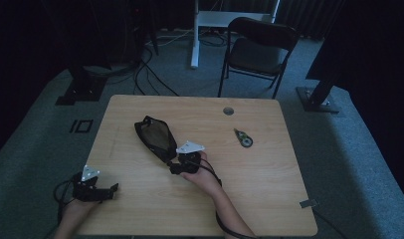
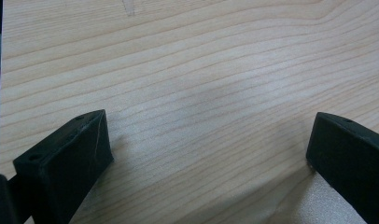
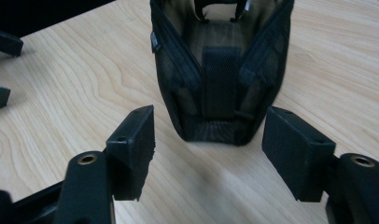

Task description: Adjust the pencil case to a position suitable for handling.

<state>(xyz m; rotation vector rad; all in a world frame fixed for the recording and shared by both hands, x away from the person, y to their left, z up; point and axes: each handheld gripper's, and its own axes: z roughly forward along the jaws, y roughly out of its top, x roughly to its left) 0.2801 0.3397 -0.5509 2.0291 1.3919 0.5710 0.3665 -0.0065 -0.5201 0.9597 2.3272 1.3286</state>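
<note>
Right tool (image 3: 208, 140) just short of black mesh pouch (image 3: 220, 70), jaws apart.

Mesh pouches: one black mesh pouch (image 1: 155, 137)
Tape dispensers: one small dispenser (image 1: 244, 138)
Grippers: two, left gripper (image 1: 113, 189), right gripper (image 1: 173, 166)
Counters: one counter (image 1: 259, 179)
Chairs: one folding chair (image 1: 259, 50)

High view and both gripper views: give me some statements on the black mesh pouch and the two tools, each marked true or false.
1. The black mesh pouch lies on the light wooden table. True.
2. The right tool is clamped on the pouch. False: its jaws stand apart just short of the pouch's near end, pads off it.
3. The left tool is open over bare wood. True.
4. A small black and green tape dispenser sits inside the pouch. False: it lies apart on the table, to the pouch's right in the high view.
5. The black folding chair stands beyond the table. True.
</note>
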